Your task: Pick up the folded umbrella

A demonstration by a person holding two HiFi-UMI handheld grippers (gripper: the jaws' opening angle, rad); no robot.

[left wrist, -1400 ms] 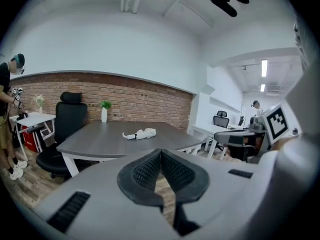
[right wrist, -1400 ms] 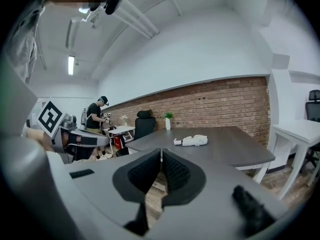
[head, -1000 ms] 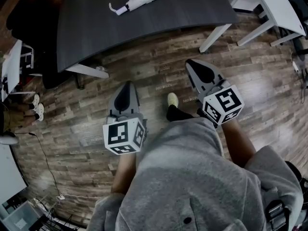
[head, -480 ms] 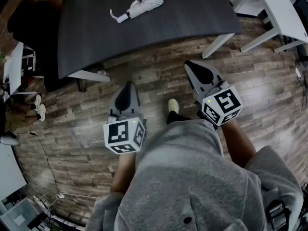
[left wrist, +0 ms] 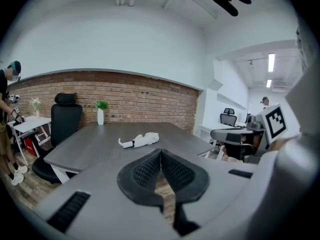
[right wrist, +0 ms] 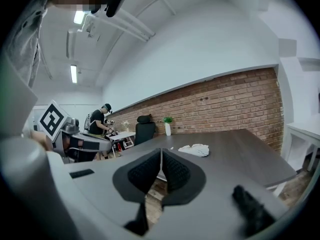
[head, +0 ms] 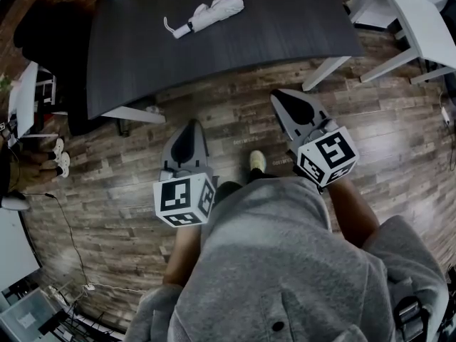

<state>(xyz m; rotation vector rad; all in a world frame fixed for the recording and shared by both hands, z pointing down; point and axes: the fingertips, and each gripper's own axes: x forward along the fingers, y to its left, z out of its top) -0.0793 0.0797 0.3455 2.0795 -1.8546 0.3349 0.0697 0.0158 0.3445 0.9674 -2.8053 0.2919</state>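
Observation:
A white folded umbrella (head: 205, 15) with a curved handle lies on the dark grey table (head: 285, 27), near its far middle. It shows small in the left gripper view (left wrist: 140, 140) and in the right gripper view (right wrist: 195, 149). My left gripper (head: 187, 125) hangs over the wooden floor, short of the table's near edge, jaws shut and empty (left wrist: 160, 154). My right gripper (head: 281, 95) is also above the floor, close to the table's front edge, jaws shut with nothing in them (right wrist: 161, 154). Both point toward the table.
A black office chair (left wrist: 62, 124) and a white vase with a plant (left wrist: 101, 113) stand at the table's left and far side. White desks (head: 413, 20) are at the right. A person (right wrist: 100, 120) stands further off at another desk. A cable (head: 68, 234) runs over the floor at left.
Both grippers and I have come a little closer to the table; the table and umbrella sit lower in the head view. The jaws stay shut.

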